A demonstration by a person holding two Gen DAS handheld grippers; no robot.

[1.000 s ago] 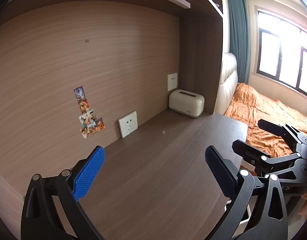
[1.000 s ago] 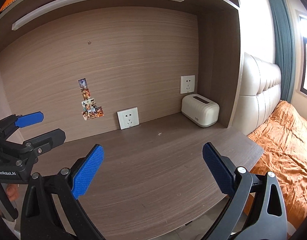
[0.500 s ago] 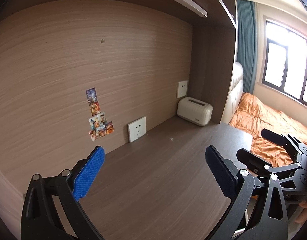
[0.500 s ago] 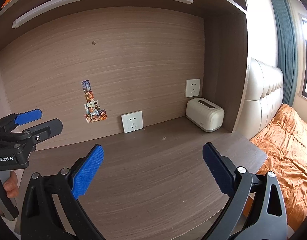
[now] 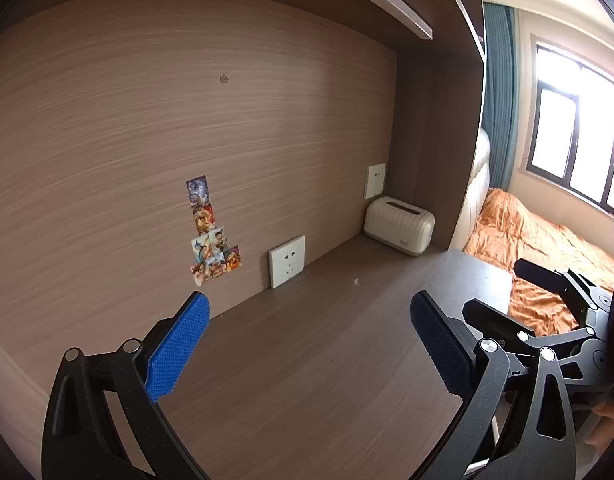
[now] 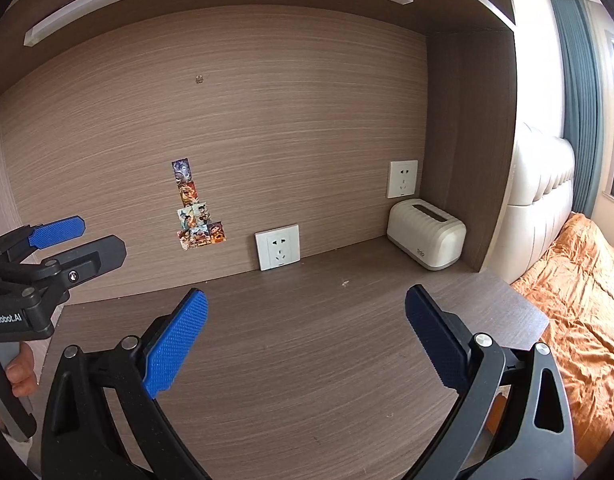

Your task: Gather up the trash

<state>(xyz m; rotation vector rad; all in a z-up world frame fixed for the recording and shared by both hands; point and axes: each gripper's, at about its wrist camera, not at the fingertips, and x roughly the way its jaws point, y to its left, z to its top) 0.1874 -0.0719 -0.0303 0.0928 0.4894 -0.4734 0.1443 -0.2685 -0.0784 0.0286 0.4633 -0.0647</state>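
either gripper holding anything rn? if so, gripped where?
Nothing held. The left gripper and the right gripper both hang open over the desk, with only bare desk between their fingers. A tiny scrap lies untouched ahead.

Left gripper: jaws spread wide, nothing between the blue pads; from the right wrist view it shows at the left edge, its fingers pointing rightward and apart
Right gripper: jaws spread wide, nothing between its blue pads; from the left wrist view its black fingers show at the right edge, apart
Hand: fingers curled round the left gripper's handle, at the lower left of the right wrist view
Relative pose: the two grippers side by side, both aimed forward and slightly downward
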